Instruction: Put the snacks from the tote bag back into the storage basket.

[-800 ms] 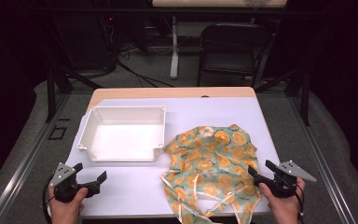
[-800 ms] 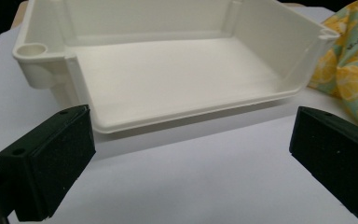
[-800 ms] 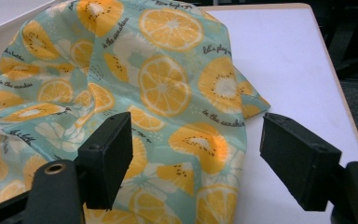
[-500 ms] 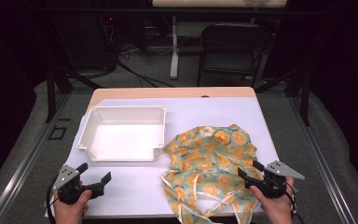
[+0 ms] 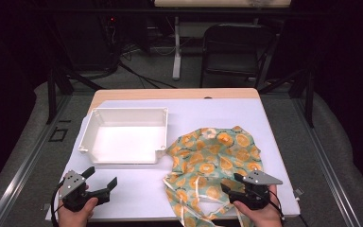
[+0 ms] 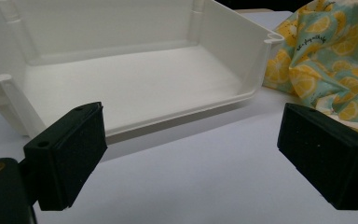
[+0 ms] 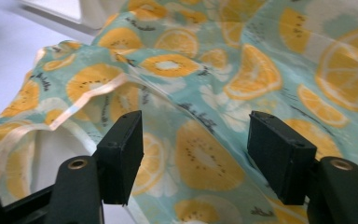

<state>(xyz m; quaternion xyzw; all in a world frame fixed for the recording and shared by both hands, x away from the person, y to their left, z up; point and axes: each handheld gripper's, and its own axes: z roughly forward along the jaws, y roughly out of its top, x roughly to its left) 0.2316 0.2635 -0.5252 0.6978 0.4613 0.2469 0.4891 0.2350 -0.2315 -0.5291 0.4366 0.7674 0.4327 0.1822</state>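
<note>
while my right gripper (image 5: 230, 182) hangs over the near edge of the citrus-print cloth (image 5: 215, 163), its jaws stand parted with nothing between them. in the right gripper view that gripper (image 7: 196, 144) straddles a raised fold of the cloth (image 7: 223, 84), but i cannot tell whether the pads touch it. the cloth lies crumpled on the right half of the white table (image 5: 208, 111), its left edge just beside the right wall of the white bin (image 5: 123, 137), and a pale strap loop trails toward the table's near edge. my left gripper (image 5: 101, 178) hovers at the near left corner of the table, jaws spread wide and empty, pointing toward the bin. in the left gripper view, the left gripper (image 6: 191, 140) faces bare table up to the bin's low front lip (image 6: 168, 119), and the cloth (image 6: 331, 56) shows past the bin's right corner. the bin (image 6: 121, 79) sits open-topped, with bare table surface behind it and behind the cloth. both hands stay close to the near edge.
</note>
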